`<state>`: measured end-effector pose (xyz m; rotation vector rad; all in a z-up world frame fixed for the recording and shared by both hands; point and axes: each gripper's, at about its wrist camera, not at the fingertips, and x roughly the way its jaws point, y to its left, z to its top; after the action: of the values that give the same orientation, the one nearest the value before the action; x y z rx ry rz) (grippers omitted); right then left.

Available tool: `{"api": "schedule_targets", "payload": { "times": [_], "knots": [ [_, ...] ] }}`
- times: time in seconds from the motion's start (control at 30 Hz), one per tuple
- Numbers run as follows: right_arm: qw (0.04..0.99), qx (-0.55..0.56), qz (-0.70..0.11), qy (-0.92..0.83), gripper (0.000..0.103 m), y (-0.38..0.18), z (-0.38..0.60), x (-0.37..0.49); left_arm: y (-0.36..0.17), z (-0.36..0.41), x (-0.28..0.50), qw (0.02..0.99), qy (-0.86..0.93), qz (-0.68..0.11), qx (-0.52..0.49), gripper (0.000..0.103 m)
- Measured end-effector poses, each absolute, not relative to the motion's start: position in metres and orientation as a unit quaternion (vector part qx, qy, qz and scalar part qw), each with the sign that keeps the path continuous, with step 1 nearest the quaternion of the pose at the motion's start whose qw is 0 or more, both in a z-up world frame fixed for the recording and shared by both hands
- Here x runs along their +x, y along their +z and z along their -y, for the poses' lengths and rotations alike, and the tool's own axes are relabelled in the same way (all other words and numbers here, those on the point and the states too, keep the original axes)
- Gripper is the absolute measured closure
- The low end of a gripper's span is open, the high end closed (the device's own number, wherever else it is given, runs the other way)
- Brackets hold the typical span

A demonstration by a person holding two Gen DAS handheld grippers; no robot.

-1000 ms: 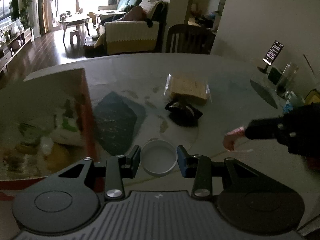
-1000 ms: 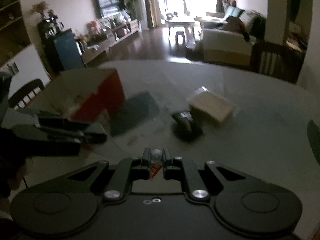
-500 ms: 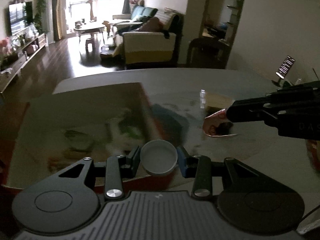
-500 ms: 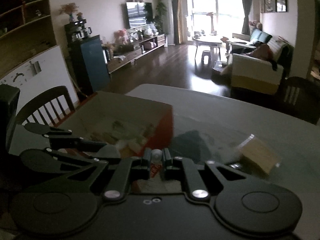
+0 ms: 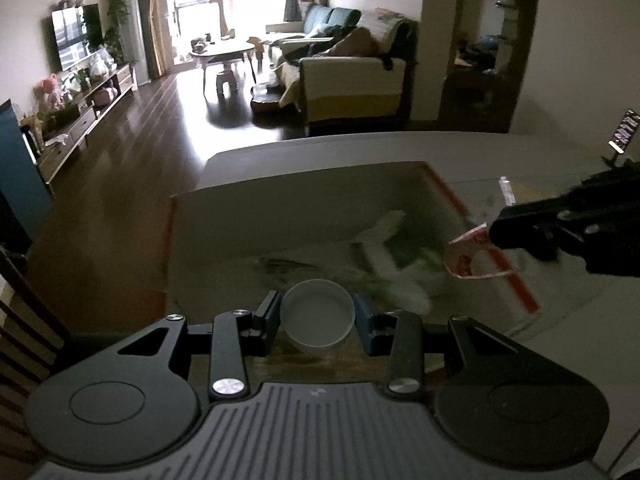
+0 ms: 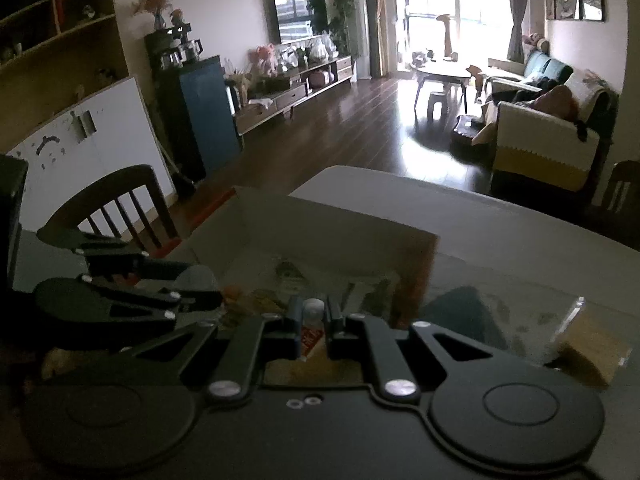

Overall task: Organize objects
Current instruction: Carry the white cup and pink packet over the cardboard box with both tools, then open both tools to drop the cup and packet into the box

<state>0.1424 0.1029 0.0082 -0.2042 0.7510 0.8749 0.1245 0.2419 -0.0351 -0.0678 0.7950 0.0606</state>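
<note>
A: Left gripper (image 5: pixel 318 316)?
B: Closed on a round white plastic lid (image 5: pixel 317 313), pads touching both sides, held over the near edge of the open red-sided cardboard box (image 5: pixel 280 216).
A: Right gripper (image 6: pixel 314 330)?
B: Narrow gap, pinching a small red-and-white sachet (image 5: pixel 466 254) at the box's right rim.
A: Inside the box?
B: Blurred packets, can't tell which. A tan wrapped block (image 6: pixel 592 352) lies on the grey table (image 6: pixel 500 240), right of the box.
</note>
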Motion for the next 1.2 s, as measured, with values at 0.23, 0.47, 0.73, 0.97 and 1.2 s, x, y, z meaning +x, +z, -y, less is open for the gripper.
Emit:
{"api": "schedule_targets", "payload": {
  "times": [0.23,0.47,0.73,0.97,1.2],
  "knots": [
    [0.823,-0.098,-0.377,0.413,0.093,-0.013,-0.135,0.152,-0.055,-0.268,0.156,0.911,0.037,-0.41,-0.018,0.065],
    [0.814,-0.132,-0.39,0.409,0.093,-0.036,-0.161,0.151,-0.078,-0.267,0.18,0.902,0.026,-0.432,0.01,0.065],
    [0.806,-0.154,-0.406,0.403,0.093,-0.056,-0.175,0.148,-0.099,-0.274,0.202,0.883,0.02,-0.469,0.014,0.065],
    [0.798,-0.147,-0.428,0.398,0.093,-0.064,-0.179,0.151,-0.109,-0.274,0.212,0.859,0.007,-0.511,0.011,0.065],
    [0.797,-0.164,-0.428,0.394,0.093,-0.062,-0.183,0.15,-0.114,-0.271,0.214,0.842,-0.001,-0.539,0.02,0.064]
  ]
}}
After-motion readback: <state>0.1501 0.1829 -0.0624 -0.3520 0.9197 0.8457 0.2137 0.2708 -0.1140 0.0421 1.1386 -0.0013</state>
